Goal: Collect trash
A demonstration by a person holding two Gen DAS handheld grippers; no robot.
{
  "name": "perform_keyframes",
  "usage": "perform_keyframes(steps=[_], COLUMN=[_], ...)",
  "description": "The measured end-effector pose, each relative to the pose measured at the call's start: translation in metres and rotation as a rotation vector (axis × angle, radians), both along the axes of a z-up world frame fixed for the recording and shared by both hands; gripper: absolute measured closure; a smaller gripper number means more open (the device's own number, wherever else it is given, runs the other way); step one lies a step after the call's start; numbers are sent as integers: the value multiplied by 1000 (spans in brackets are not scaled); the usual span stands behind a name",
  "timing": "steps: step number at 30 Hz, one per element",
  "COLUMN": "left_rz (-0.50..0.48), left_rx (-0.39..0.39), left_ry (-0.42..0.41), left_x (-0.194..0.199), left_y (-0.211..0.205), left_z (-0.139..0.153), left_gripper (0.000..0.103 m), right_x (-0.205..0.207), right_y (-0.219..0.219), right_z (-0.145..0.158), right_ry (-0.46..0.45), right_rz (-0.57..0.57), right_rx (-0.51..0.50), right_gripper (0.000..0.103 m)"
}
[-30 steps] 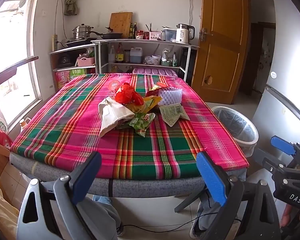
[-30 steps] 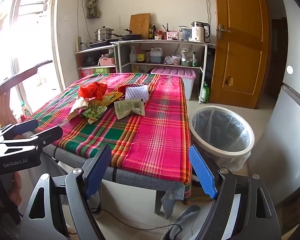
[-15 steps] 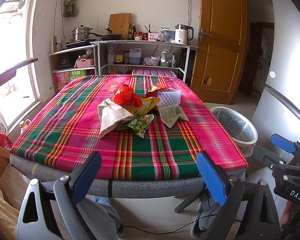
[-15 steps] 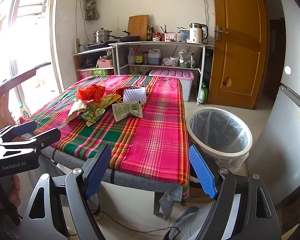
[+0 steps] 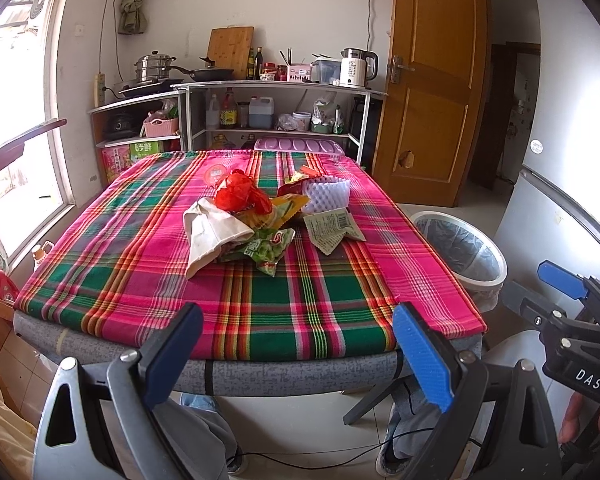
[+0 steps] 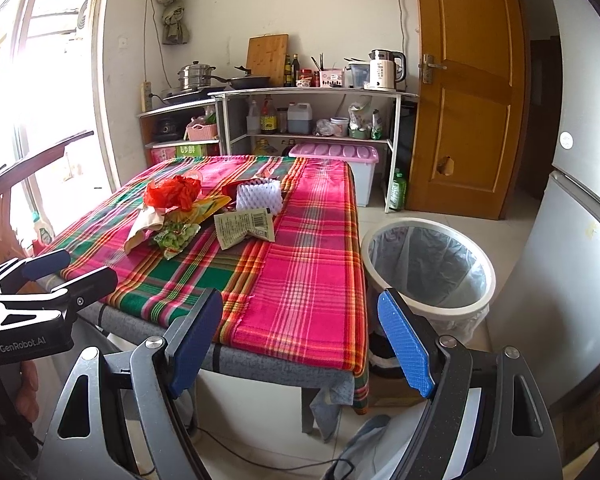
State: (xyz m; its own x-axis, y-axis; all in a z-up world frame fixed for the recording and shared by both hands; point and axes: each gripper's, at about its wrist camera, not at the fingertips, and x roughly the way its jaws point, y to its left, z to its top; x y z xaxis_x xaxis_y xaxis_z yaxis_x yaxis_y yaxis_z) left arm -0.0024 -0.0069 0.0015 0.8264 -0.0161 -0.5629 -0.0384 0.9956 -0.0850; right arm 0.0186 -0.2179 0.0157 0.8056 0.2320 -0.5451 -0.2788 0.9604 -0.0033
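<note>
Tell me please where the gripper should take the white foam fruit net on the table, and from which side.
Grip the white foam fruit net across its short width near the top, coming from above on the bin side. It stands proud of the cloth, soft and compressible, and that side is free of wrappers. Both grippers are open.

Trash pile [image 5: 260, 220] mid-table, bin [image 5: 460, 256] alongside

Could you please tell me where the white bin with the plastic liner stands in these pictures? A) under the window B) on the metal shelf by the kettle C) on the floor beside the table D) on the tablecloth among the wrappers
C: the bin stands on the tiled floor next to the table, between it and the fridge, with no trash visible inside it.
</note>
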Motion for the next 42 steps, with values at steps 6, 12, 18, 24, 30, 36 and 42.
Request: perform_keyframes(steps=[6, 12, 18, 24, 30, 36, 42], left_rz=[-6, -12, -13, -14, -14, -14, -14], left_rx=[1, 0, 1, 1, 1, 1, -2], left_ry=[-2, 0, 1, -1, -1, -1, 4], left_x=[0, -1, -1, -2, -2, -2, -3], left_y=[-2, -2, -3, -5, -5, -5, -4], left_z=[0, 0, 0, -1, -1, -1, -2], left_gripper=[6, 6, 6, 6, 6, 6, 6], right_x=[0, 0, -1, -1, 0, -1, -1], right_y=[0, -1, -1, -2, -2, -2, -2], right_z=[0, 0, 0, 0, 0, -1, -3], right_ry=[-2, -2, -2, -3, -1, 0, 6], right_rz=[-3, -4, -5, -5, -5, -6, -5], right_rx=[1, 1, 0, 1, 1, 1, 0], right_gripper=[23, 23, 23, 23, 23, 23, 23])
